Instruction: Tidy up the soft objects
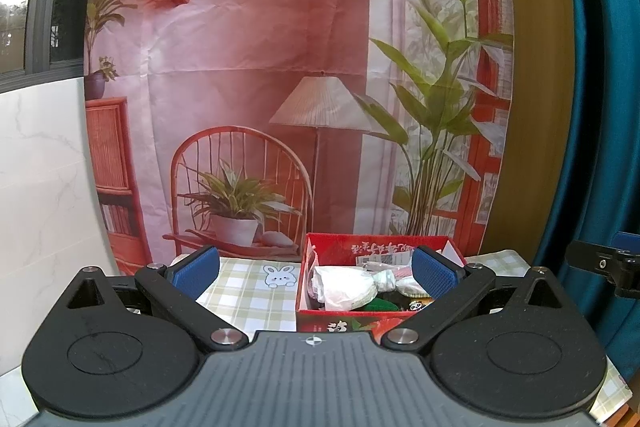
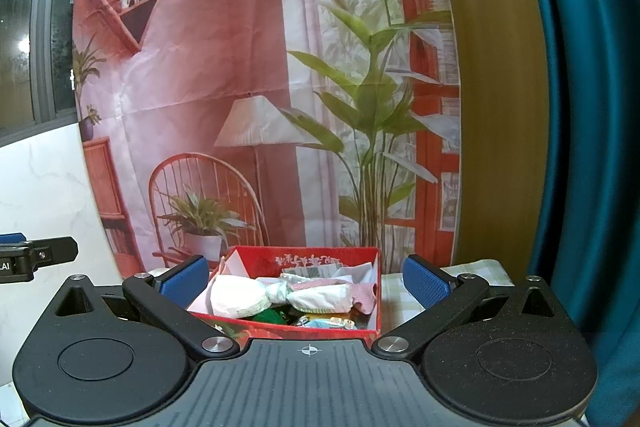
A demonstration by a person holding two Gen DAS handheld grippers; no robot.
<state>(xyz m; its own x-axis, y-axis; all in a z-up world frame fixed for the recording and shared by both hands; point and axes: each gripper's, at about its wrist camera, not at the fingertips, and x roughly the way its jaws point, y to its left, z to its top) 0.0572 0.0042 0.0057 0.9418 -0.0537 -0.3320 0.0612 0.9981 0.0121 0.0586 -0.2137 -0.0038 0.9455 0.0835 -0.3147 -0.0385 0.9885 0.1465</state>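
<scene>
Red box (image 2: 372, 291) of soft white bundles (image 2: 240, 297) at the desk's (image 1: 248, 299) far edge; left tool (image 1: 316, 273) and right tool (image 2: 306, 281) both spread wide, empty.

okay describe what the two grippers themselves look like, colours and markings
Both the left gripper and right gripper match: black linkage arms with silver pivot bolts, blue textured pads, a ribbed grey body and a small crosshair mark. No hands or sleeves show.

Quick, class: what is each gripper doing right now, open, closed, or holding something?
Left gripper: open, holding nothing, aimed at the red box.
Right gripper: open, holding nothing, its fingers either side of the same box.
</scene>
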